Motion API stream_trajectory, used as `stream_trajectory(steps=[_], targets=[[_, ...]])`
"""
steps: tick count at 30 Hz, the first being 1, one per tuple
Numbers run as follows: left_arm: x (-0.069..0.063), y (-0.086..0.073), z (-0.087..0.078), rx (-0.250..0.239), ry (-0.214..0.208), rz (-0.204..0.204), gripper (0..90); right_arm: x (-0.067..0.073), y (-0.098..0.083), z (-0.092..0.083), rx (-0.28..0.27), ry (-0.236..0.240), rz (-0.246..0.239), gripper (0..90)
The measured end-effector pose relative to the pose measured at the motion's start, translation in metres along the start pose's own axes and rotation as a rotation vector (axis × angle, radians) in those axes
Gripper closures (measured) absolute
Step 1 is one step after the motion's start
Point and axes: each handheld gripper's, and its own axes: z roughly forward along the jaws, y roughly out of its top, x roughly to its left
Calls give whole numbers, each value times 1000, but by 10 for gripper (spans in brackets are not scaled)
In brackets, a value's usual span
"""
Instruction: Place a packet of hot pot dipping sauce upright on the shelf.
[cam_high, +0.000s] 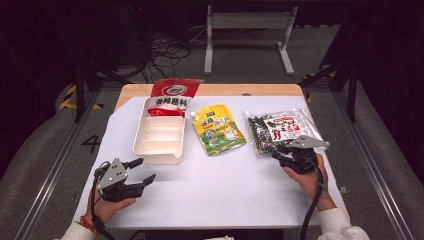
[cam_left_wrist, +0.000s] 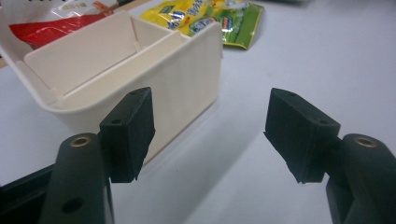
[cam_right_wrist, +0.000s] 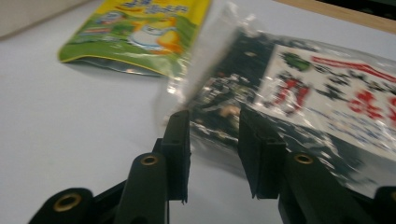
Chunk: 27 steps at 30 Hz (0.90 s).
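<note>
A clear bag of dark snacks with a red-and-white label (cam_high: 280, 129) (cam_right_wrist: 317, 93) lies at the table's right. My right gripper (cam_high: 280, 151) (cam_right_wrist: 215, 149) is at the bag's near left corner; its jaws stand a little apart with the bag's crinkled edge between the tips, and no pad visibly presses on it. My left gripper (cam_high: 145, 169) (cam_left_wrist: 210, 135) hovers low at the front left, open and empty, pointing at the near corner of a white divided tray (cam_high: 156, 157) (cam_left_wrist: 187, 79). A yellow-green pouch (cam_high: 218, 129) (cam_left_wrist: 219, 18) (cam_right_wrist: 140, 28) lies between the tray and the bag.
A red bag (cam_high: 174, 92) (cam_left_wrist: 42, 30) leans against the tray's far end. The white table top (cam_high: 220, 185) has wide free room at the front middle. Beyond the table stand a metal frame (cam_high: 247, 22) and loose cables (cam_high: 165, 52) on the floor.
</note>
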Motion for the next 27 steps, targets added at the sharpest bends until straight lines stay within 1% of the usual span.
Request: stream_trajectory(steps=[1,2,3,4,5,6,7,8,9,10,11,12,13,14,15,16,17,18,19,20,21,22,23,24,26,27], targets=[[-1,0,1,5,-6,0,329,-4,-2,-2,1,-15,17,595],[-2,0,2,11,-14,5,329,-4,-2,-2,1,-15,17,595],[-3,-1,4,17,-20,6,321,-11,-5,-4,0,-34,41,557],[-3,-1,5,21,-30,5,317,-19,-9,-7,2,-55,78,496],[-4,-1,8,30,-43,7,313,-23,-11,-8,3,-64,87,456],[-5,-2,12,45,-52,11,307,-28,-12,-8,4,-83,101,410],[-5,-3,14,53,-62,10,299,-37,-13,-8,1,-104,139,366],[-7,-3,18,63,-78,17,299,-42,-14,-8,-7,-114,160,344],[-8,-3,21,72,-85,25,299,-48,-13,-8,-17,-129,177,311],[-9,-3,24,75,-94,28,296,-52,-12,-7,-31,-127,197,285],[-11,-2,27,83,-109,36,295,-56,-12,-5,-40,-113,222,260],[-13,-2,30,93,-121,46,294,-58,-11,-2,-45,-99,231,249],[-14,-1,32,102,-124,55,293,-58,-10,3,-45,-95,230,249],[-17,-1,35,111,-136,65,293,-57,-9,6,-41,-93,220,249],[-19,-1,37,118,-148,75,293,-53,-6,10,-32,-79,203,250],[-21,0,40,128,-155,87,291,-46,-3,14,-26,-62,177,258],[-23,0,41,131,-164,92,291,-33,2,16,-25,-40,132,283],[-23,0,41,131,-164,92,291,-21,5,18,-21,-20,80,316],[-24,0,42,132,-178,91,291,-21,5,18,-21,-20,80,316],[-24,0,42,132,-180,96,290,5,8,22,-23,41,-12,417],[-24,0,42,134,-183,92,290,12,9,23,-23,67,-28,449],[-23,0,41,134,-186,85,289,19,9,24,-24,100,-57,460],[-23,0,41,131,-190,81,289,26,10,26,-22,126,-73,467],[-23,0,41,131,-190,81,288,30,11,27,-22,142,-87,466],[-22,-1,41,131,-193,77,286,36,12,32,-10,145,-105,451],[-23,0,41,134,-196,78,285,37,12,34,-6,144,-114,475]])
